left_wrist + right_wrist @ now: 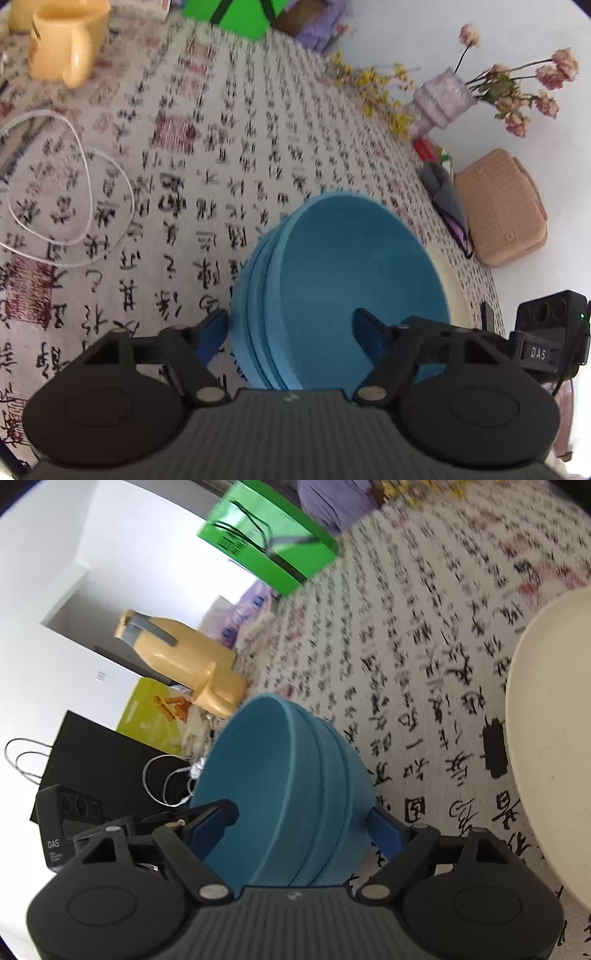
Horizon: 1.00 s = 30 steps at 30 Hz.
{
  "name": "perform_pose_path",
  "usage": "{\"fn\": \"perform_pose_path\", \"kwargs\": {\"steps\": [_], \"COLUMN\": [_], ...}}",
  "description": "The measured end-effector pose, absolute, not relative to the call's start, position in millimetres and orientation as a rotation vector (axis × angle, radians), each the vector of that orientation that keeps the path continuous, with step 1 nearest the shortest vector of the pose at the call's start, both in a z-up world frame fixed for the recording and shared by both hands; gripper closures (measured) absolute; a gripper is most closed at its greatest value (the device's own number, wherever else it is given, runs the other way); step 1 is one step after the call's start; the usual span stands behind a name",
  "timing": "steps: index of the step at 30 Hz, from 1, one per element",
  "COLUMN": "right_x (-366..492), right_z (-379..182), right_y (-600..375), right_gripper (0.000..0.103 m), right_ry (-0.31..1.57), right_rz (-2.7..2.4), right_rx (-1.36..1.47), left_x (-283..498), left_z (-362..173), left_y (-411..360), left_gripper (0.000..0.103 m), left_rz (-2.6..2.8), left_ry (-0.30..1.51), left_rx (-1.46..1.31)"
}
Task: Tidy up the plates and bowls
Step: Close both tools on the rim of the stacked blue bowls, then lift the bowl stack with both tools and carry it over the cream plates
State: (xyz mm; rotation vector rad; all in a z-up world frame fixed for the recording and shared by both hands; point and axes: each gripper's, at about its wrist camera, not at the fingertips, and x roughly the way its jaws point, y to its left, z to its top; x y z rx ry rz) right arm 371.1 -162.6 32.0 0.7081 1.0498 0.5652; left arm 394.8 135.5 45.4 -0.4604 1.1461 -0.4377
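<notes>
Between the fingers of each gripper sits the blue bowl stack (343, 280), tilted on edge above the calligraphy tablecloth (229, 122). The left gripper (291, 332) straddles one rim, the right gripper (303, 823) the opposite; whether the pads press, I cannot tell. A cream plate (554, 738) lies rightward.
</notes>
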Motion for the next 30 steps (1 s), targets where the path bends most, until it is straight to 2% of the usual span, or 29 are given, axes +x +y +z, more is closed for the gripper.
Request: {"fn": "perform_pose_path", "kwargs": {"steps": [2,4,5,6,8,13,15,18,30], "right_x": [377.8,386.1,389.5,393.5,399.1,404.1,403.5,401.3,379.5], "right_z": [23.0,12.7,8.6,3.7,-3.0,0.7,1.7,3.1,22.5], "right_y": [-160.7,-160.9,-160.4,-160.2,-160.7,-160.4,-160.1,-160.6,-184.4], "right_gripper": [0.023,0.030,0.038,0.044,0.051,0.058,0.068,0.072,0.073], "right_ry": [1.106,1.175,1.207,1.249,1.294,1.304,1.301,1.283,1.202], "right_rz": [0.556,0.553,0.551,0.552,0.558,0.581,0.581,0.583,0.637], "right_rx": [0.733,0.752,0.753,0.757,0.770,0.708,0.672,0.646,0.643], "left_x": [401.9,408.9,411.8,414.6,417.3,409.5,404.7,397.2,380.7], "left_z": [39.3,32.8,29.8,27.0,24.7,31.4,37.2,40.8,73.0], "left_y": [133.2,132.8,133.4,133.2,133.4,131.6,128.2,126.1,104.4], "left_gripper": [0.035,0.040,0.045,0.055,0.057,0.060,0.063,0.063,0.063], "left_rz": [-0.458,-0.469,-0.472,-0.465,-0.464,-0.429,-0.416,-0.392,-0.351], "left_ry": [1.189,1.237,1.260,1.284,1.305,1.285,1.269,1.248,1.173], "left_rx": [-0.435,-0.433,-0.436,-0.430,-0.418,-0.408,-0.390,-0.378,-0.333]}}
